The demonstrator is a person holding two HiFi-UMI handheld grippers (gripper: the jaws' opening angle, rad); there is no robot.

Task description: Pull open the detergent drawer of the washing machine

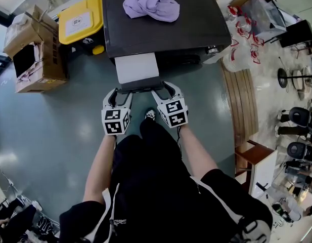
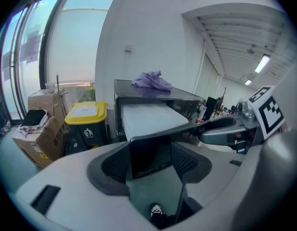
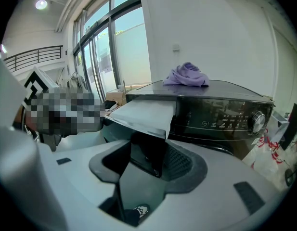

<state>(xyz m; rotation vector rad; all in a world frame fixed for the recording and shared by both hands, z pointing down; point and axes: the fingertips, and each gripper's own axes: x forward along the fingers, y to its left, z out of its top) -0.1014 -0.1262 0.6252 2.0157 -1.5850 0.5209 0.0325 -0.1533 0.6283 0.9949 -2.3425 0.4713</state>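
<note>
The dark washing machine [image 1: 166, 34] has its detergent drawer [image 1: 137, 67] pulled out toward me, white top showing, dark front panel [image 1: 140, 85] at its near end. My left gripper [image 1: 119, 94] stands open at the panel's left corner, and my right gripper [image 1: 164, 91] stands open at its right corner. In the left gripper view the panel [image 2: 149, 155] fills the gap at the tips of the left gripper [image 2: 149, 162]. The right gripper view shows the same panel [image 3: 146, 153] at the right gripper [image 3: 146, 161]. Whether any pad presses on it is unclear.
A purple cloth [image 1: 151, 1] lies on the machine's lid. A yellow-lidded bin [image 1: 81, 19] and cardboard boxes [image 1: 32, 49] stand to the left. Plastic bags [image 1: 241, 49] and a wooden ledge [image 1: 241, 100] are to the right. My shoe [image 1: 150, 115] is below the drawer.
</note>
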